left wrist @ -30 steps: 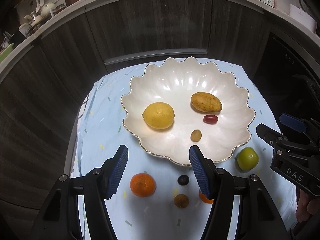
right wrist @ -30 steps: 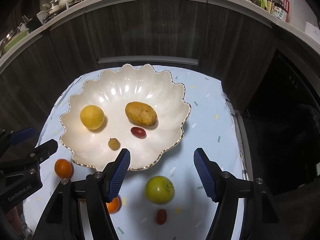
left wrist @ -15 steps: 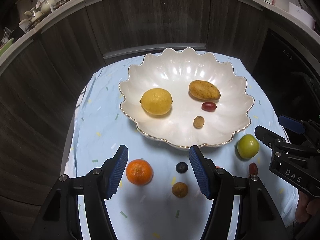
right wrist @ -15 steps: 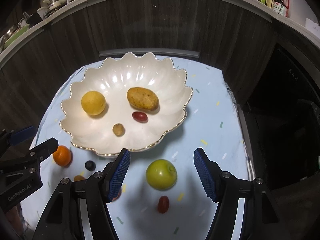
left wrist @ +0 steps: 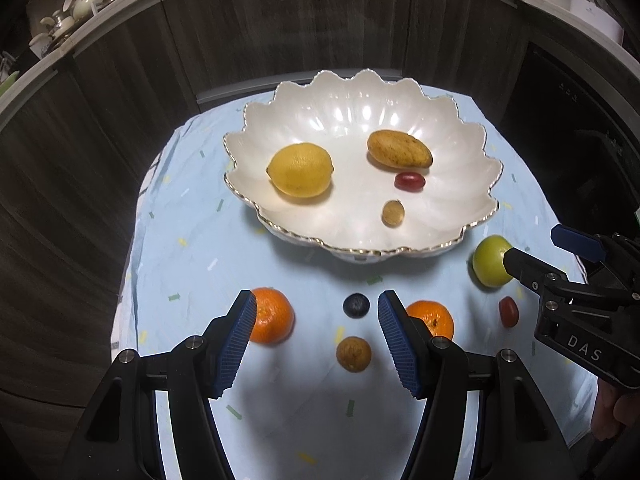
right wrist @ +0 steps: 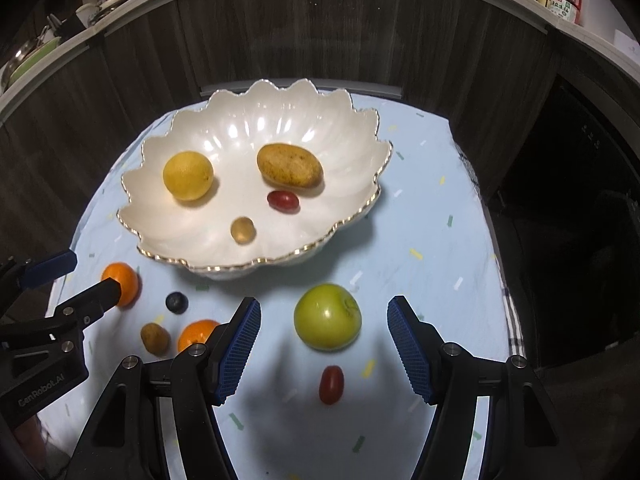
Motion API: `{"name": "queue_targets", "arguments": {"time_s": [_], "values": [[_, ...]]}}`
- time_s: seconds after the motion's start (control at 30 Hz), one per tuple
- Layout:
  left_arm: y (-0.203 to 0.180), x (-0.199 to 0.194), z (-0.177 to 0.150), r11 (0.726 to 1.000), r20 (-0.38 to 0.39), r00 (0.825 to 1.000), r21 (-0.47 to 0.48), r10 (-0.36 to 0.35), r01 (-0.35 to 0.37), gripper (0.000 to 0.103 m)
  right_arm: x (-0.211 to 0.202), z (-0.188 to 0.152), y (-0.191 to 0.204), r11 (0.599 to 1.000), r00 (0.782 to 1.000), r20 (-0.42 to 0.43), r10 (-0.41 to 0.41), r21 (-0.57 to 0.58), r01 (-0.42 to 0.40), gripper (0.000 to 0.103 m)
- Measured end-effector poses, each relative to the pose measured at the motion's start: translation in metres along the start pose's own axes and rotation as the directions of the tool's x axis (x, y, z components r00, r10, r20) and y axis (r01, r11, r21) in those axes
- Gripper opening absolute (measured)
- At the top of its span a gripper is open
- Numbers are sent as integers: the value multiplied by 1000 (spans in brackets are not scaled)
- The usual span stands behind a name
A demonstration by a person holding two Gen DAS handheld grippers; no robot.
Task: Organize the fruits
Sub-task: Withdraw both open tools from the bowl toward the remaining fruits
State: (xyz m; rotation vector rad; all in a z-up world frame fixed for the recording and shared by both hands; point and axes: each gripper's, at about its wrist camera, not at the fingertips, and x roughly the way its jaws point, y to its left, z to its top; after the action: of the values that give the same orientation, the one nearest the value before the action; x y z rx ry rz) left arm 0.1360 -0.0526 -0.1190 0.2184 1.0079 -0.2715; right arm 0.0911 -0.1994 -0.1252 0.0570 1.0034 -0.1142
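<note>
Hovering with both hand-held grippers, left (left wrist: 316, 316) and right (right wrist: 323, 320), wide open and empty, lining up over blueberry (left wrist: 355, 305) and apple (right wrist: 327, 316) on the worktop (right wrist: 420, 248), probably for moving into the bowl (right wrist: 360, 136).

Table, pale blue confetti-print cloth (left wrist: 192, 264). Resting on it: scalloped white bowl (left wrist: 476, 152), two oranges (left wrist: 272, 314), green apple (right wrist: 327, 316), blueberry (left wrist: 356, 305), red tomato (right wrist: 331, 384), brown fruit (left wrist: 353, 354).

White gold-rimmed bowl (left wrist: 472, 152), green apple (right wrist: 327, 317)
</note>
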Motion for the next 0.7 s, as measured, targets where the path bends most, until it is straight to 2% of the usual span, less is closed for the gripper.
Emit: {"name": "queue_targets", "arguments": {"time_s": [0.7], "values": [[-12, 25, -27, 999, -36, 999, 31, -27, 28, 58, 18, -36, -8, 1000, 998, -61, -17, 4, 17, 66]]}}
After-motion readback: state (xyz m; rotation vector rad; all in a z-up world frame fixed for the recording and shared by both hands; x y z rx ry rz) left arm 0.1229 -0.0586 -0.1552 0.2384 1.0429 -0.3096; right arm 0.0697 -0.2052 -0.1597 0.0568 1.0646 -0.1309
